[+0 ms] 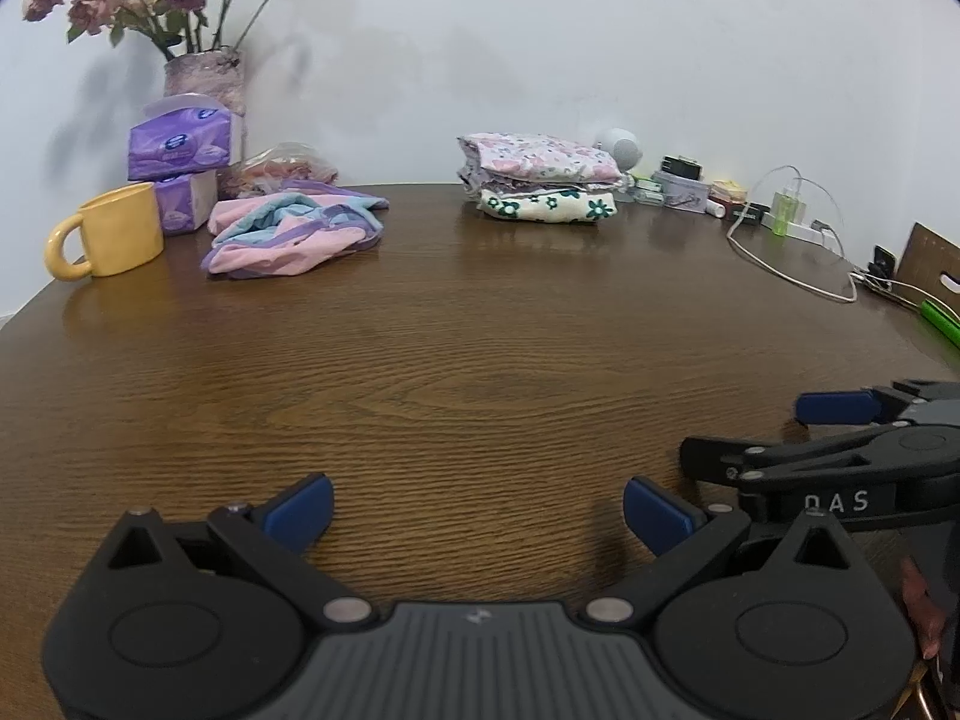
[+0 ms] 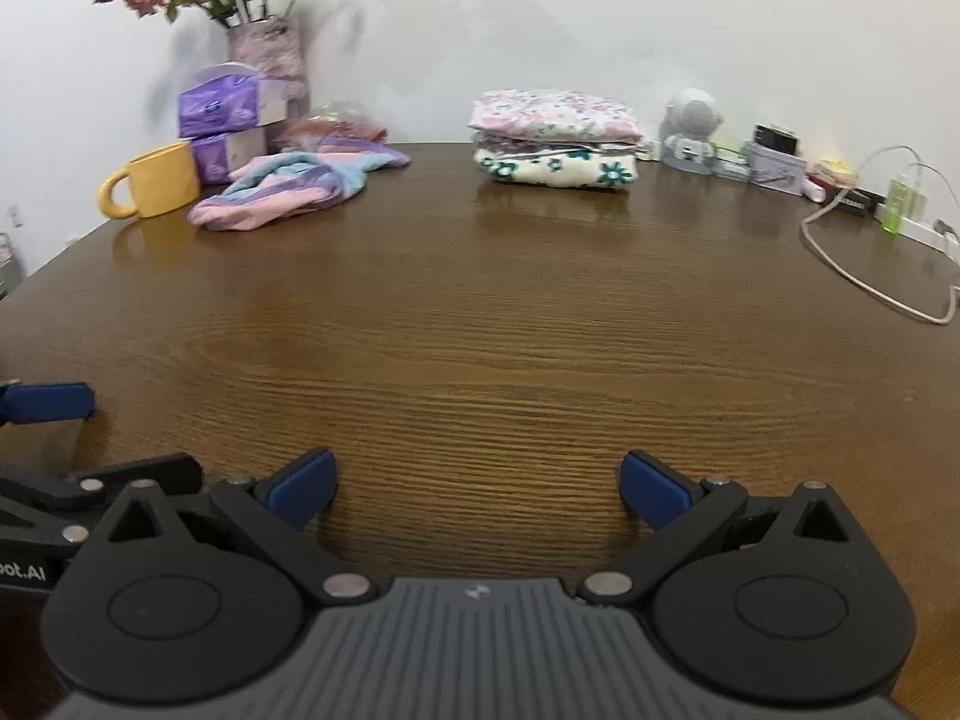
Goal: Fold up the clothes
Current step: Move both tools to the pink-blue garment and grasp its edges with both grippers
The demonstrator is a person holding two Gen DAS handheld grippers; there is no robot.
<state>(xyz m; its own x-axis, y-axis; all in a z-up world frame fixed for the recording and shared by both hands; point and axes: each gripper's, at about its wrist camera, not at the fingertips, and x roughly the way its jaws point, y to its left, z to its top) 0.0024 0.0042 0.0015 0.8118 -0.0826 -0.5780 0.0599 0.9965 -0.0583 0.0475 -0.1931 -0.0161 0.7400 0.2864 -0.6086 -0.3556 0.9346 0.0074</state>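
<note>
A crumpled pink, blue and purple garment [image 1: 294, 231] [image 2: 294, 189] lies unfolded at the back left of the wooden table [image 1: 456, 360] [image 2: 480, 330]. A stack of folded floral clothes [image 1: 543, 183] [image 2: 555, 138] sits at the back centre. My left gripper [image 1: 477, 510] is open low over the table's front, nothing between its blue pads. My right gripper [image 2: 477, 489] is open too, also empty; its fingers [image 1: 837, 408] show at the right edge of the left wrist view. Both are far from the clothes.
A yellow mug [image 1: 108, 231] [image 2: 156, 180], purple tissue packs [image 1: 180, 144] [image 2: 225, 105] and a vase of dried roses [image 1: 207, 75] [image 2: 267, 45] stand at the back left. Small items, a green bottle [image 1: 787, 213] [image 2: 897, 204] and a white cable [image 1: 780, 267] [image 2: 870, 288] crowd the back right.
</note>
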